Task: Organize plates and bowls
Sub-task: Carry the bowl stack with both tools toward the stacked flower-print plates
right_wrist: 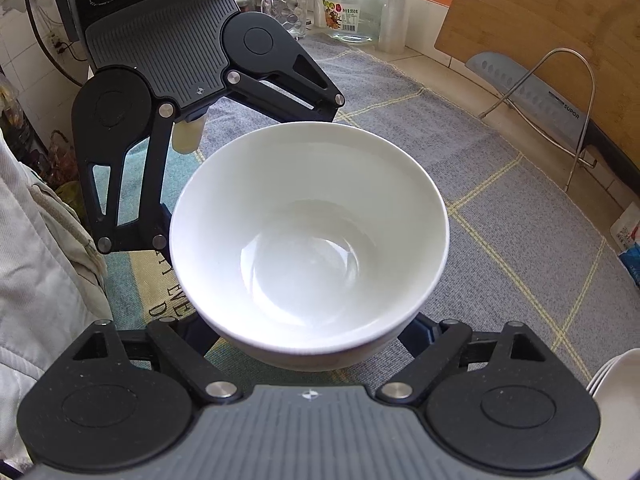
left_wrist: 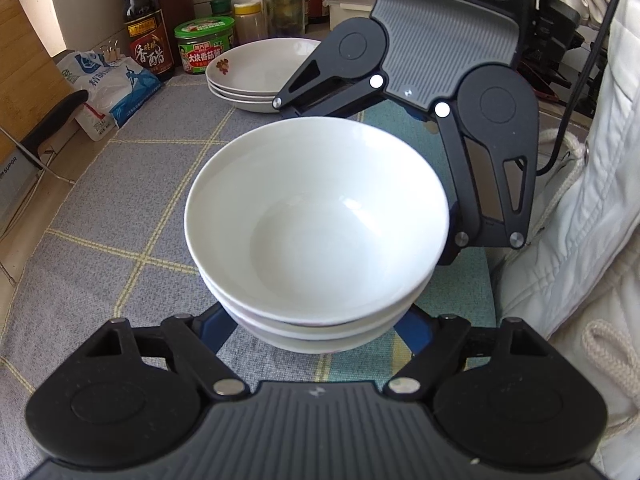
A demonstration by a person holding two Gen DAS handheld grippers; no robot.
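Three stacked bowls [left_wrist: 316,216], three stacked plates [left_wrist: 256,72], two grippers.

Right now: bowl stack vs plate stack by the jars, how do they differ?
The bowl stack is deep and steep-walled; the plate stack is shallow and wide. The bowl stack sits between both grippers at the middle of the checked cloth; the plate stack sits farther back, next to the green-lidded jar. The top bowl is plain white inside; the top plate has a small red motif. Both are white, nested stacks, upright.
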